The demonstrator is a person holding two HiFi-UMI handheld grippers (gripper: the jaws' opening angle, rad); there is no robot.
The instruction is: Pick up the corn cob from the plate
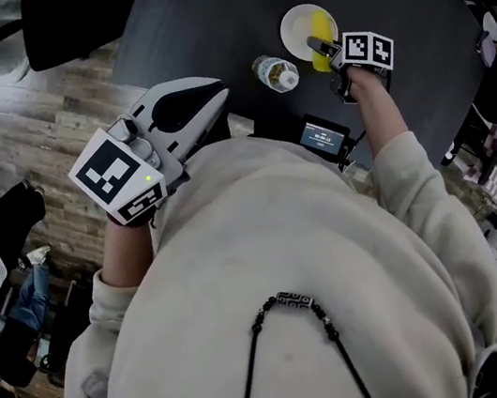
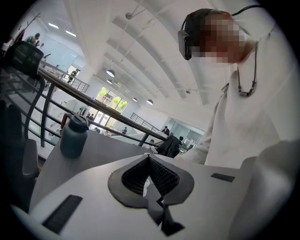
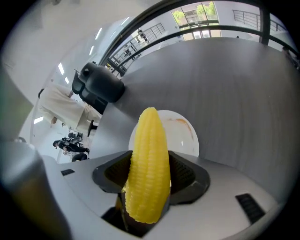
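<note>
The right tool (image 3: 151, 161) is closed on the corn (image 3: 147, 140). In the right gripper view its two dark pads press on the cob's flanks, one on each side, and stand wide apart because the cob fills the gap. The cob's long axis runs along the tool. Its blunt end sits low in the frame, deep between the pads, and its tapered tip points up the frame, away from the camera. The tip lies over the white plate (image 3: 185, 136), which shows a faint orange smear near its upper rim. The plate rests on the dark table (image 3: 243, 93). Whether the cob is clear of the plate I cannot tell.

In the head view the right tool (image 1: 331, 60) is in the upper right of the frame, at the lower right edge of the plate (image 1: 295, 32). The corn (image 1: 322, 30) lies roughly top to bottom there, across the plate's right side. A clear bottle (image 1: 277, 74) stands just left of the plate's lower edge, and a small screen (image 1: 323, 137) sits below it, near the person's chest.

The left tool (image 1: 216, 94) is at the left of centre in the head view, close to the person's chest and well apart from the plate. In the left gripper view its pads meet at the tips, so the left tool (image 2: 150, 164) is closed with nothing in it. A dark flask (image 2: 73, 136) stands on the table at the left of that view.
</note>
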